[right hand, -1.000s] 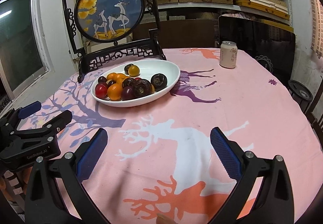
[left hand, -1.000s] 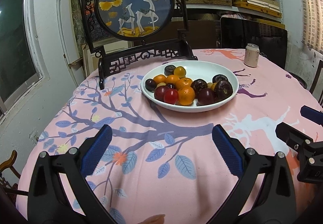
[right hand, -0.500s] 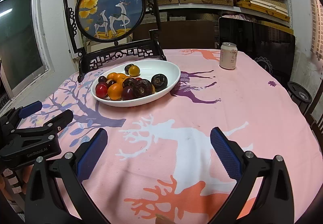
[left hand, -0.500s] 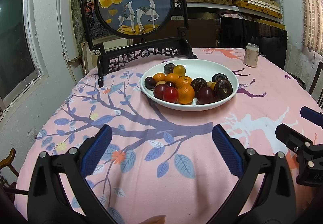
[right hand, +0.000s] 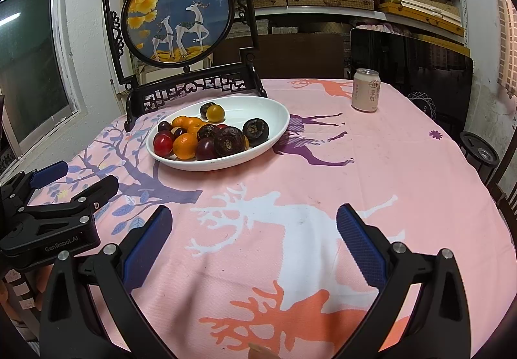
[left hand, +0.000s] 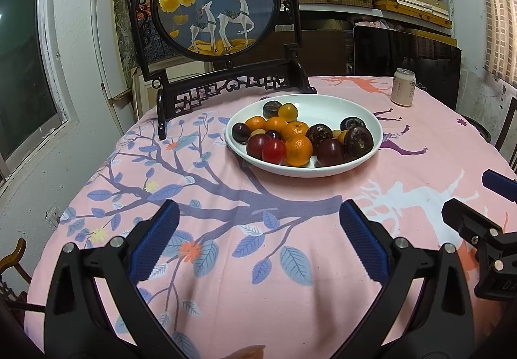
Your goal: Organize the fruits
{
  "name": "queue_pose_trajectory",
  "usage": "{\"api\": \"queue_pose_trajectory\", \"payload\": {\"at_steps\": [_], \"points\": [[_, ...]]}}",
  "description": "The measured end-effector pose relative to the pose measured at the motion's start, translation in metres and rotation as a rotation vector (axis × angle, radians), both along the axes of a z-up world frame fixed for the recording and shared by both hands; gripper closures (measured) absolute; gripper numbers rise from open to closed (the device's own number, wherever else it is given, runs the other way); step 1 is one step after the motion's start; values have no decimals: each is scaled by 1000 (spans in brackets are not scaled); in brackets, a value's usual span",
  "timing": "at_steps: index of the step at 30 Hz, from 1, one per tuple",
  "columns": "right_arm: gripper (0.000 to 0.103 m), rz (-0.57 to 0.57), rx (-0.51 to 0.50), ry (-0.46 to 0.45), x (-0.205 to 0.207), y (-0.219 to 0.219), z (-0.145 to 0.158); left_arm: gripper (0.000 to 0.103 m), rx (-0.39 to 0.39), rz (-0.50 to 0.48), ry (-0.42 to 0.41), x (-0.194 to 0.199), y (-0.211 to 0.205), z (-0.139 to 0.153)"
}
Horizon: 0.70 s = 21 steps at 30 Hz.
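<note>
Pink deer-print cloth covers the round counter (left hand: pixel 226 294), where an oval white dish (left hand: pixel 323 170) holds orange mandarins (left hand: pixel 298 149), a red plum (left hand: pixel 273 150) and dark purple fruits (left hand: pixel 358 140), heaped mostly at its left end; seen from the left wrist, its long axis runs left to right. A framed deer screen (left hand: pixel 215 0) stands behind, a drink can (right hand: pixel 365 94) far right. Both left tongs (left hand: pixel 258 223) and right tongs (right hand: pixel 253 223) hover spread and empty over the near cloth

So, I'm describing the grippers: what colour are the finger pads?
Blue, ribbed pads on black fingers; clearest in the right wrist view.
</note>
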State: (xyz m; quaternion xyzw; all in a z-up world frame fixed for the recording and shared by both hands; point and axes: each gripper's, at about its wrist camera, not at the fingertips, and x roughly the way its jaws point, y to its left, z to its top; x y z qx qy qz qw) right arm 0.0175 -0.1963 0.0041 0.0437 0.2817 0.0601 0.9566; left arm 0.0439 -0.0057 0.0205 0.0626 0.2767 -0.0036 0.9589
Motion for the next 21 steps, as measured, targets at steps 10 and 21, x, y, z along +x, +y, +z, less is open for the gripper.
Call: {"api": "queue_pose_trajectory", "payload": {"at_steps": [10, 21], "points": [[1, 0, -2, 3, 0, 1, 0, 2, 0, 0, 0, 0, 0, 0], [1, 0, -5, 7, 0, 1, -2, 2, 2, -1, 1, -1, 0, -1]]}}
